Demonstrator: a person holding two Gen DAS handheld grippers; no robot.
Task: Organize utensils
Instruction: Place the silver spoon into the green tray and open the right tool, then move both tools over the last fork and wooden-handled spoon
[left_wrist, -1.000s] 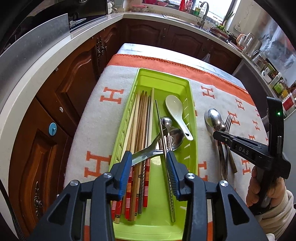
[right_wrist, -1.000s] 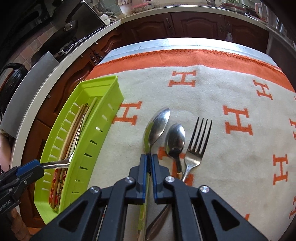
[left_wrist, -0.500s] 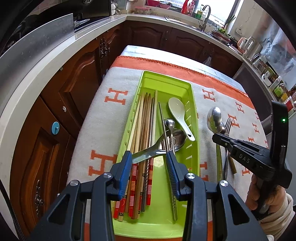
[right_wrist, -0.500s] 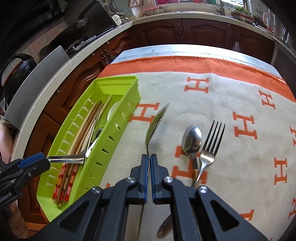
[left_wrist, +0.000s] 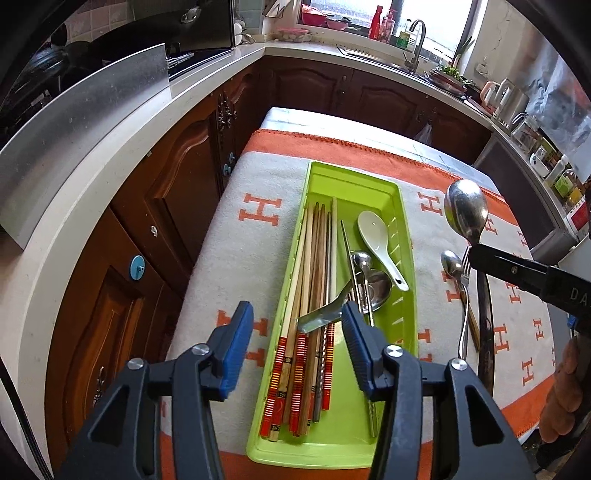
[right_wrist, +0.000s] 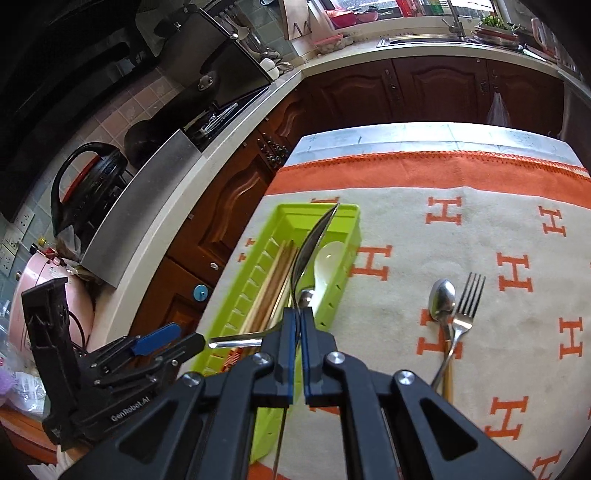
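The long lime-green plastic tray (left_wrist: 404, 236) holds wooden chopsticks (left_wrist: 308, 280), a white ceramic spoon (left_wrist: 376, 236) and a steel ladle (left_wrist: 373, 291). Left tongs (left_wrist: 297, 345) are spread; right tongs (right_wrist: 296, 332) pinch a large steel spoon (right_wrist: 308, 247).

home kitchen: sink tap (left_wrist: 416, 37), wooden cabinets (left_wrist: 306, 86) (kettle (left_wrist: 493, 94) too).

Glossy plastic tray (left_wrist: 402, 236), shiny metal spoon (left_wrist: 466, 211)

Two wrist fisheyes close above the table, facing forward, sharing the green tray (left_wrist: 405, 236) (right_wrist: 352, 236).
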